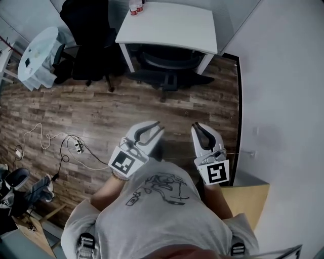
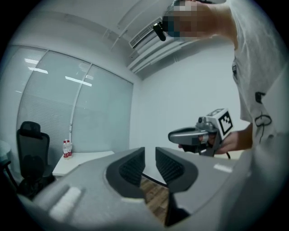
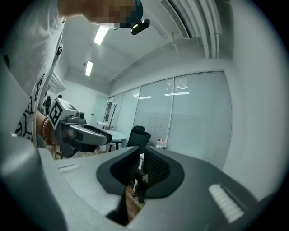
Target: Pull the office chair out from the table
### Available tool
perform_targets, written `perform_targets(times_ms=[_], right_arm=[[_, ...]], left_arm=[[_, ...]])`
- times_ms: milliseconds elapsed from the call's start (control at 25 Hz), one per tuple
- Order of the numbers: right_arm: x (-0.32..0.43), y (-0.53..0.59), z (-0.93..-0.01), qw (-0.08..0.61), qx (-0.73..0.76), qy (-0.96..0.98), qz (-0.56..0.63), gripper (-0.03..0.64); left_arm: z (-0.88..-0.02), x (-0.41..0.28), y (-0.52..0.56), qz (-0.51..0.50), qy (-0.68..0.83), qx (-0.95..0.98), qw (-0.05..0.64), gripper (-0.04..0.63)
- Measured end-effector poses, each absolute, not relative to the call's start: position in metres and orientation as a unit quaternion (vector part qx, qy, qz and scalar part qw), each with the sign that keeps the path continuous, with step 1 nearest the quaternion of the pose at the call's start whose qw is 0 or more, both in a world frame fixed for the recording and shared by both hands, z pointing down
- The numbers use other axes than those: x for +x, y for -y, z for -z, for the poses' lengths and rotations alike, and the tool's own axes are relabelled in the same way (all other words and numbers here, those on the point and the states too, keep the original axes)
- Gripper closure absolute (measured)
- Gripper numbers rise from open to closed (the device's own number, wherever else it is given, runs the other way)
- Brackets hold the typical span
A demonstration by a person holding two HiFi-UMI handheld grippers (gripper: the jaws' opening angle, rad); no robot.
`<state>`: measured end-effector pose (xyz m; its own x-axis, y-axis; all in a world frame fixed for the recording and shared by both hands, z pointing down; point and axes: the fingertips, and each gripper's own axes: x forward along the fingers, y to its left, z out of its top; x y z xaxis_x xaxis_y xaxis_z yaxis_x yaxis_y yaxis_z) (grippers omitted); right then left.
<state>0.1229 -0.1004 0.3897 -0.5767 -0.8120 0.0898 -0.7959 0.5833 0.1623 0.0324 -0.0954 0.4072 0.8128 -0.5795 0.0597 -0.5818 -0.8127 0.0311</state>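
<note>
The black office chair [image 1: 169, 65] stands tucked under the white table [image 1: 172, 25] at the far end of the room, its base showing on the wood floor. Both grippers are held level near my body, well short of the chair. My left gripper [image 1: 154, 126] [image 2: 150, 152] has a small gap between its jaws, with nothing in it. My right gripper [image 1: 198, 126] [image 3: 141, 152] shows only a narrow slit between its jaws, also with nothing held; a dark part of the chair [image 3: 139, 186] shows through that slit, far off. Each gripper view also catches the other gripper from the side.
A second black chair [image 1: 88, 30] [image 2: 31, 149] stands left of the table, beside a round table [image 1: 38, 55]. Red-capped bottles [image 1: 135, 7] [image 2: 67, 148] stand on the white table. Cables [image 1: 68, 146] lie on the floor at left. A white wall [image 1: 283, 101] runs along the right; a brown box [image 1: 250, 202] sits by me.
</note>
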Motion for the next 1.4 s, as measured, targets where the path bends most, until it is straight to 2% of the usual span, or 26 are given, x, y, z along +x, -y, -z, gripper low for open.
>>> perform_targets(times_ms=[320,480,640,1000,1120,1400], right_arm=[[0.111,0.189,-0.419,0.187,0.427,0.881,0.086,0.542],[0.101,0.230,-0.442,0.218,0.406,0.884,0.074,0.523],[0.096,0.264,-0.468,0.267,0.385,0.878,0.095,0.511],[0.115,0.330,-0.583,0.451,0.294,0.832,0.133,0.487],[0.121,0.345,-0.615,0.493,0.264,0.817,0.140,0.468],[0.128,0.368,-0.674,0.570,0.201,0.777,0.177,0.448]], left_arm=[[-0.444,0.024,0.194,-0.122,0.280,0.952,-0.035,0.500],[-0.469,0.019,0.235,-0.164,0.261,0.950,-0.054,0.506],[-0.508,0.013,0.271,-0.240,0.247,0.935,-0.087,0.503],[-0.600,0.005,0.338,-0.408,0.173,0.879,-0.175,0.448],[-0.629,0.003,0.352,-0.464,0.145,0.848,-0.210,0.439],[-0.674,-0.003,0.373,-0.526,0.117,0.811,-0.229,0.402]])
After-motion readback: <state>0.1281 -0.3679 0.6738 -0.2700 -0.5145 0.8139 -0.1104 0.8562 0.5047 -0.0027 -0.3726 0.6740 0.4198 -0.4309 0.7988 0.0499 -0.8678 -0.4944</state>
